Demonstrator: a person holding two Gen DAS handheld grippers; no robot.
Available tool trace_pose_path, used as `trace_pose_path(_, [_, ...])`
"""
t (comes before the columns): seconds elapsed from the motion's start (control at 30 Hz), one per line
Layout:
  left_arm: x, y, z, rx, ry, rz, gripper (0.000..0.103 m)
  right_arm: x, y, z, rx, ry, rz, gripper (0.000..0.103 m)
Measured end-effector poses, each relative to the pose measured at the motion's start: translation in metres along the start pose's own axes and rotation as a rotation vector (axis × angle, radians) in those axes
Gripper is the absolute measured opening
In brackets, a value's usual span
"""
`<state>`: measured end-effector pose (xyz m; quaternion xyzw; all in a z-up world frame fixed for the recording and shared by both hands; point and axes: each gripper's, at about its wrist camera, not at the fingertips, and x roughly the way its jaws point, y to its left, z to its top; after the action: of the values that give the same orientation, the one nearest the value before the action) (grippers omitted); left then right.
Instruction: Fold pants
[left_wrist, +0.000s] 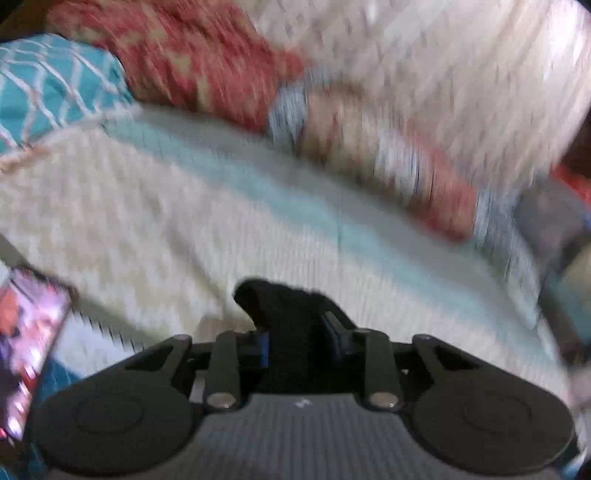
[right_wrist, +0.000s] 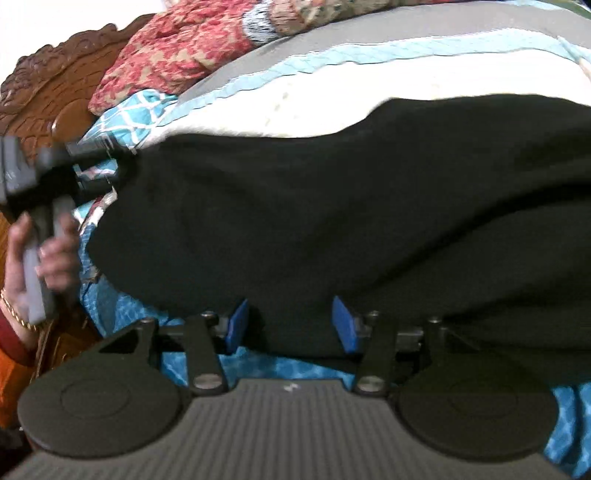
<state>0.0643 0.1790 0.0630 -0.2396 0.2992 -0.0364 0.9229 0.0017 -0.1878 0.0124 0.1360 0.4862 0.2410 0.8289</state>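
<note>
A: Left wrist view, what's the left gripper (left_wrist: 299, 332) doing?
B: Clenched on a fold of the black pants (left_wrist: 284, 306).
A: And the right gripper (right_wrist: 291, 325)?
B: Half open, straddling the pants' edge; the pants lie spread across the bed (right_wrist: 332, 88).

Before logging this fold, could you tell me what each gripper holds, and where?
Left gripper: shut on a bunched edge of the black fabric pants. Right gripper: open, pants' near edge between its pads, ungripped.

Pants (right_wrist: 332, 206) spread on bed (right_wrist: 332, 88), blanket (right_wrist: 177, 48) heaped behind, headboard (right_wrist: 48, 88) left
</note>
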Motion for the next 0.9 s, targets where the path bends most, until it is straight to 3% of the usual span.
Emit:
trace_pose_path(0.07, [-0.005, 0.002, 0.006, -0.001, -0.066, 0.073, 0.008, 0.008, 0.008, 0.002, -0.016, 0.008, -0.001, 0.054])
trace_pose_path(0.17, [0.021, 0.016, 0.0, -0.047, 0.08, 0.139, 0.013, 0.02, 0.012, 0.004, -0.041, -0.004, -0.011, 0.054])
trace_pose_path(0.23, [0.018, 0.022, -0.007, -0.071, 0.105, 0.16, 0.015, 0.018, 0.013, 0.009, -0.029, -0.007, 0.002, 0.054])
trace_pose_path(0.4, [-0.042, 0.026, -0.002, -0.159, -0.073, 0.185, 0.027, -0.033, -0.014, 0.01, 0.029, -0.114, 0.037, 0.054])
trace_pose_path(0.47, [-0.052, 0.014, 0.0, -0.16, -0.1, 0.173, 0.027, -0.064, -0.041, 0.007, 0.093, -0.19, 0.005, 0.054])
trace_pose_path(0.53, [-0.049, -0.011, -0.001, -0.098, -0.091, 0.129, 0.028, -0.097, -0.074, 0.001, 0.182, -0.285, -0.057, 0.054])
trace_pose_path(0.63, [-0.036, -0.062, -0.018, 0.036, -0.023, 0.032, 0.034, -0.153, -0.128, -0.02, 0.336, -0.441, -0.165, 0.054])
trace_pose_path(0.73, [-0.008, -0.105, -0.051, 0.139, 0.101, -0.028, 0.035, -0.199, -0.175, -0.049, 0.484, -0.559, -0.284, 0.054])
trace_pose_path(0.83, [0.024, -0.129, -0.088, 0.202, 0.243, -0.019, 0.035, -0.244, -0.209, -0.083, 0.591, -0.672, -0.403, 0.054])
trace_pose_path(0.9, [0.046, -0.134, -0.11, 0.237, 0.342, 0.058, 0.034, -0.263, -0.227, -0.1, 0.668, -0.746, -0.459, 0.055])
